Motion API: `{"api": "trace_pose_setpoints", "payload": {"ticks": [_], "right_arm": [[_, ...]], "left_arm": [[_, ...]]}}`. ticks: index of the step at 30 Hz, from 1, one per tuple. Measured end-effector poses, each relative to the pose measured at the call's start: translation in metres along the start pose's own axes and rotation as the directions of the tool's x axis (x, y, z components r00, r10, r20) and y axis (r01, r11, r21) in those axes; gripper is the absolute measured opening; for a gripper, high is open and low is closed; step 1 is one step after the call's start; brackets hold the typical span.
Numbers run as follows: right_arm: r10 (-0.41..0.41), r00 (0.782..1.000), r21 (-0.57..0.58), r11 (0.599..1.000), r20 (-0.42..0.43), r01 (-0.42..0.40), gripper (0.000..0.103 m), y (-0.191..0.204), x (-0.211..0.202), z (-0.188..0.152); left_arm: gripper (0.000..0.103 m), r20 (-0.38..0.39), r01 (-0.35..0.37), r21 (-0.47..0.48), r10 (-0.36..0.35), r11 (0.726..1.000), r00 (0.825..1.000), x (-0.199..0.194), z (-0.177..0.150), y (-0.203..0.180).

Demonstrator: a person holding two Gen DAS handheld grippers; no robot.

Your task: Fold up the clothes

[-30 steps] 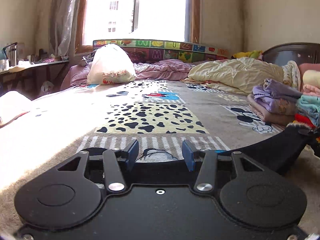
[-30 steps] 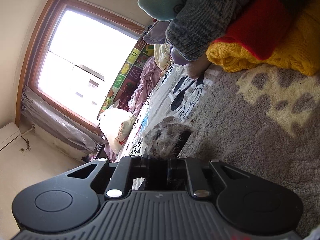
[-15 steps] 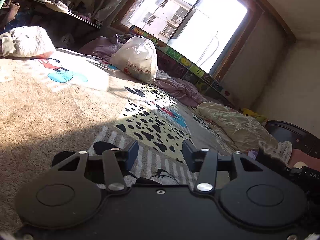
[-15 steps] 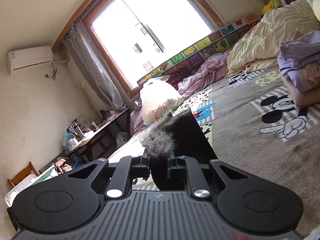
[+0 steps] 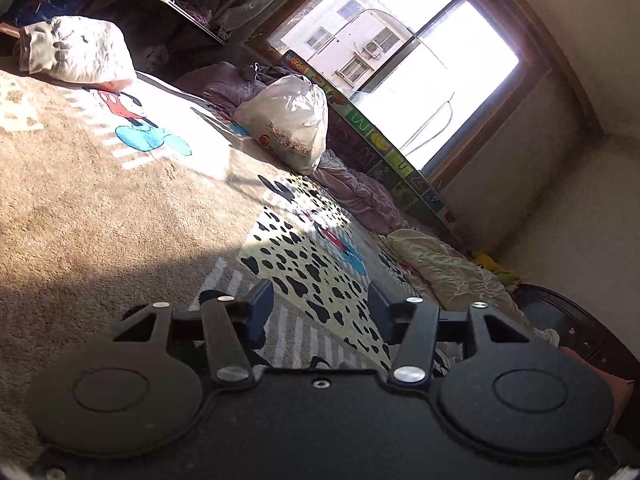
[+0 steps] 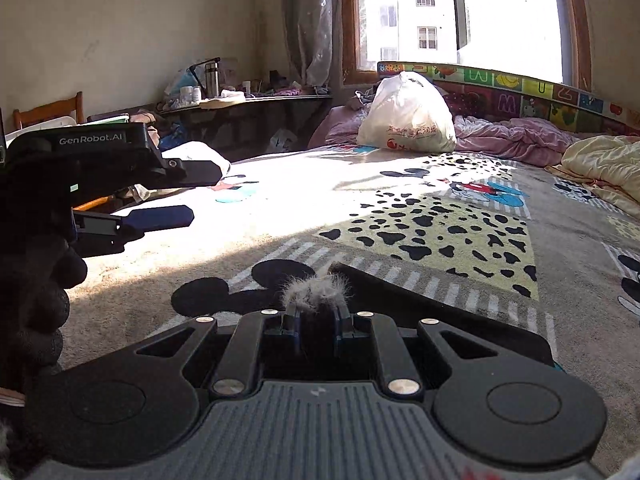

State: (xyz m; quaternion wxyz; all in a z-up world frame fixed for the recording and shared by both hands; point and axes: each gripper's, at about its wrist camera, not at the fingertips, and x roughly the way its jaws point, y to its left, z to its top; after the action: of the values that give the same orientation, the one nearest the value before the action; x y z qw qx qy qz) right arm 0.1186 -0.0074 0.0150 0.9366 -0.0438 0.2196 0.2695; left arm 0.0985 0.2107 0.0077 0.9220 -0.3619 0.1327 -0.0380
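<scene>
My right gripper is shut on a black garment with a grey fur trim that sticks up between the pads. The garment trails to the right over the Mickey Mouse blanket. My left gripper hovers low over the same blanket; its jaws are opening and nothing is between them. In the right wrist view the left gripper shows at the left edge, rolled on its side and held by a black-gloved hand.
A white plastic bag sits at the far end of the bed by the window, with purple bedding and a cream quilt to the right. A cluttered desk stands at the left. A dark headboard is at the right.
The right gripper swung away from the pile of folded clothes with the black garment and rolled upright. The left gripper rolled so its view tilts, and its jaws stand a little wider.
</scene>
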Motion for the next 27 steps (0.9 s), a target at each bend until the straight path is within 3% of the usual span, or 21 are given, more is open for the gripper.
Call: {"api": "trace_pose_setpoints", "payload": {"ticks": [5, 9, 11, 14, 20, 22, 23, 24, 27], "right_arm": [[-0.028, 1.0, -0.068, 0.997, 0.012, 0.029, 0.016, 0.022, 0.0, -0.004], [-0.068, 0.995, -0.098, 0.992, 0.068, 0.075, 0.016, 0.031, 0.0, -0.002], [-0.047, 0.998, -0.1, 0.994, 0.04, 0.05, 0.017, 0.034, 0.01, -0.009], [0.005, 0.996, -0.143, 0.99, -0.091, -0.018, 0.019, 0.044, 0.04, -0.03], [0.04, 0.997, -0.078, 0.996, -0.071, -0.046, 0.02, 0.042, 0.028, -0.027], [0.066, 0.996, -0.068, 0.995, -0.055, -0.07, 0.035, 0.042, 0.02, -0.026], [0.087, 0.995, -0.059, 0.994, -0.045, -0.09, 0.052, 0.042, 0.015, -0.025], [0.104, 0.994, -0.056, 0.993, -0.037, -0.106, 0.058, 0.044, 0.007, -0.024], [0.123, 0.992, -0.065, 0.99, -0.027, -0.124, 0.055, 0.043, -0.022, -0.029]], "left_arm": [[0.052, -0.01, 0.001, -0.004, -0.001, 1.0, 1.0, -0.001, 0.0, 0.001], [0.053, -0.019, 0.002, -0.007, -0.002, 1.0, 1.0, 0.001, 0.0, 0.003], [0.053, -0.032, 0.001, -0.004, -0.001, 1.0, 1.0, 0.002, -0.001, 0.004], [0.053, -0.047, -0.007, 0.009, 0.007, 1.0, 0.999, 0.004, -0.003, 0.003], [0.054, -0.07, -0.007, 0.056, 0.011, 0.998, 0.997, 0.009, -0.007, -0.002], [0.054, -0.066, -0.014, 0.107, 0.021, 0.994, 0.998, 0.009, -0.01, -0.007], [0.053, -0.063, -0.018, 0.132, 0.026, 0.991, 0.998, 0.009, -0.011, -0.009], [0.053, -0.054, -0.022, 0.16, 0.031, 0.987, 0.998, 0.008, -0.013, -0.012], [0.053, -0.047, -0.011, 0.258, 0.024, 0.966, 0.999, 0.009, -0.018, -0.024]]}}
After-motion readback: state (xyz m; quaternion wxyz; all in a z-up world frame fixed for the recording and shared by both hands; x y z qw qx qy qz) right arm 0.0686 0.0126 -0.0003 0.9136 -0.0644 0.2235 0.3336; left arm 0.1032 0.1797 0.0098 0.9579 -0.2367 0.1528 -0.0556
